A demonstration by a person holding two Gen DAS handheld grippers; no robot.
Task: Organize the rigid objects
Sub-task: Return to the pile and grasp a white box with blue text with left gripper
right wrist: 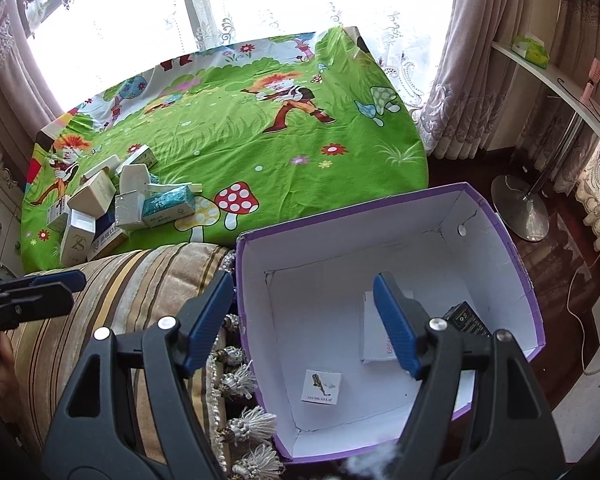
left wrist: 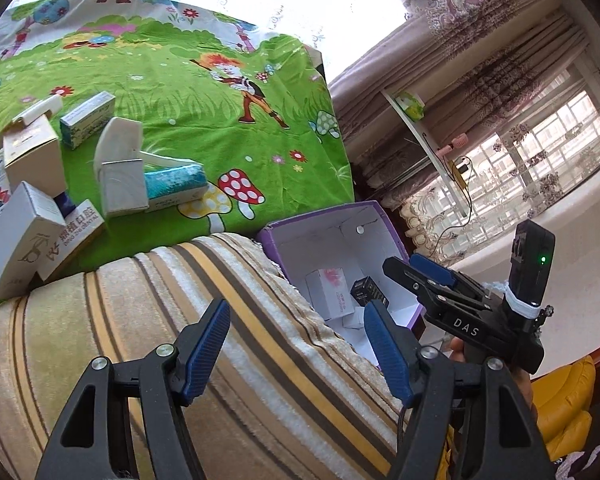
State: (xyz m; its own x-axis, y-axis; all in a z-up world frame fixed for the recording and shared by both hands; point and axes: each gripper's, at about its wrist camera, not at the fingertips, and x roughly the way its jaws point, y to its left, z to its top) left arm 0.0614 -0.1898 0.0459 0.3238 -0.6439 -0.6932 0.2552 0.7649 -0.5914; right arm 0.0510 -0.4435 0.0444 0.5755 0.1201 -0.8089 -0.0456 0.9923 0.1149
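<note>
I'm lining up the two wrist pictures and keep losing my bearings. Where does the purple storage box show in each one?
Left wrist view: the purple box sits right of centre, low, partly behind the right gripper.
Right wrist view: the purple box fills the lower right, seen from above, under the right gripper.
Shared landmark: the red spotted mushroom printed on the green sheet, just left of the box.

Left wrist: looking down-fwd over striped cushion (left wrist: 204,320), near; purple box (left wrist: 384,220) at its right.
Right wrist: hovering close above box (right wrist: 500,216), angling down.
Shared: box, cushion, green cloth (left wrist: 204,92), prob. same cartons.
</note>
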